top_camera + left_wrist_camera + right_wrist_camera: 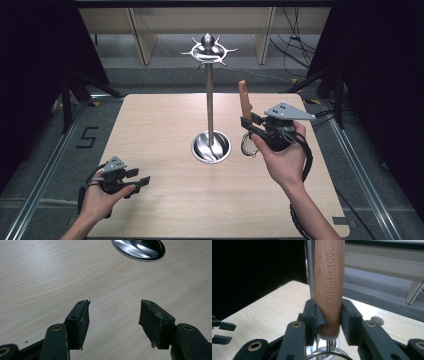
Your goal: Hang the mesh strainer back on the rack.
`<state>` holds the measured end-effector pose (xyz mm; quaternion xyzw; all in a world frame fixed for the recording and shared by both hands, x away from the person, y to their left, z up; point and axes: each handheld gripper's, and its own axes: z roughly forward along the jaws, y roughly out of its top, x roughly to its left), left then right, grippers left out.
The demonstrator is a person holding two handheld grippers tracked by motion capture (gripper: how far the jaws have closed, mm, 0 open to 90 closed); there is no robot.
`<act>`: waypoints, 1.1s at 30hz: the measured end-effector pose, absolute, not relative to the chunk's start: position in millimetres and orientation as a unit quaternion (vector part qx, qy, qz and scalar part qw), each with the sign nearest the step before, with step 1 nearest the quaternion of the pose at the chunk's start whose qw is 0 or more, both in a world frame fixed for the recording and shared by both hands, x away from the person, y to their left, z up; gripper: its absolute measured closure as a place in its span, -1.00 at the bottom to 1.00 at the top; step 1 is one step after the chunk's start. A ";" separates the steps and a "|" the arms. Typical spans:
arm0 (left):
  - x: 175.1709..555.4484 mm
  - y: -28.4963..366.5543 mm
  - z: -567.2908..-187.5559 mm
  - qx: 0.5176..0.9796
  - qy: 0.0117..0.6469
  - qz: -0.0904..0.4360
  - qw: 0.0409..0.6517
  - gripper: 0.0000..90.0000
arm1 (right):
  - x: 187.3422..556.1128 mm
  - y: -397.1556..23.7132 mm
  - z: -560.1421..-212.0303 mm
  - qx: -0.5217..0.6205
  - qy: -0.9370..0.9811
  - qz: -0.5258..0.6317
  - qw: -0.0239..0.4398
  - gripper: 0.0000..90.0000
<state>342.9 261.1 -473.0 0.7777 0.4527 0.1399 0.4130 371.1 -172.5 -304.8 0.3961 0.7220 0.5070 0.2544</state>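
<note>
A kitchen tool with a wooden handle (pixel 244 100) stands upright, and my right gripper (pixel 246 122) is shut on the handle's lower end. In the right gripper view the handle (pixel 329 277) reads "KITCHEN TOOL" and sits clamped between both pads of the right gripper (pixel 329 315). The tool's round metal head (pixel 246 145) hangs below the jaws (pixel 328 353). A steel stand with a tall pole (pixel 210 100), a crown of hooks (pixel 208 50) and a round base (pixel 211 146) stands just left of the tool. My left gripper (pixel 142 181) rests low at the table's front left, open with nothing between its jaws (pixel 113 320).
The light wooden table (pixel 165 200) has bare room around the stand. The stand's base (pixel 138 248) lies ahead of the left gripper. The pole (pixel 310 270) rises right behind the handle. Dark curtains and floor rails flank the table; wooden furniture legs stand behind it.
</note>
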 end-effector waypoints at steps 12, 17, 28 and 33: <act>342.9 261.4 -472.6 0.777 0.454 0.139 0.413 -0.11 | 374.0 -169.0 -299.0 0.394 0.719 0.514 0.254 0.53; 343.0 261.5 -472.8 0.776 0.454 0.139 0.415 -0.11 | 374.0 -168.4 -296.0 0.397 0.718 0.513 0.251 0.53; 343.1 261.6 -472.6 0.776 0.454 0.138 0.415 -0.12 | 375.2 -166.1 -292.6 0.402 0.715 0.514 0.252 0.53; 342.6 260.5 -472.6 0.771 0.459 0.143 0.419 -0.12 | 378.0 -166.1 -291.1 0.390 0.718 0.514 0.261 0.53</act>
